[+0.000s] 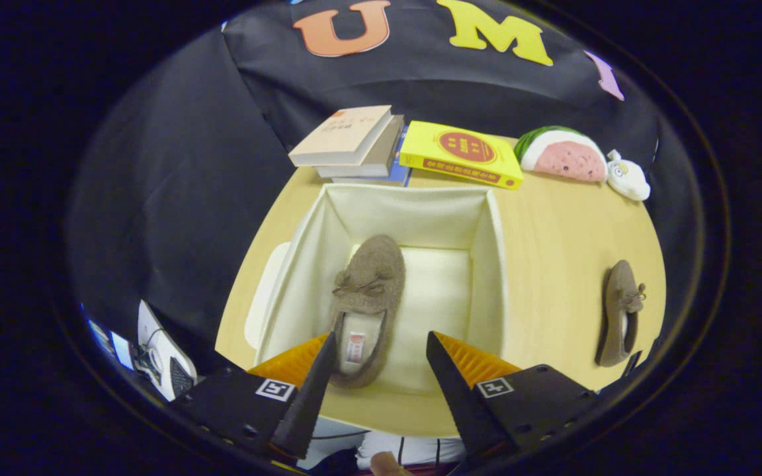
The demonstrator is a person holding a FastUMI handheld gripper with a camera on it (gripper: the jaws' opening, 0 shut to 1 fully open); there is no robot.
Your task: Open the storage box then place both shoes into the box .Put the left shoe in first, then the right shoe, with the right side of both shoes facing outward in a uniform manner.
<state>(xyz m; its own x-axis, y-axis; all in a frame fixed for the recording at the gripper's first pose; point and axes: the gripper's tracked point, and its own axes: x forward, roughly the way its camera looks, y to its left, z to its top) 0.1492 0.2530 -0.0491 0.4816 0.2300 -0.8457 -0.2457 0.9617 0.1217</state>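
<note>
Inside the box, one shoe lies beneath spread, empty tongs.

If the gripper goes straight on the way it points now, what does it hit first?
Probably the floor of the open storage box, beside the shoe already inside. The gripper has its jaws open and empty above the box's near edge. Depth is unclear, so it might clip the shoe's heel.
</note>
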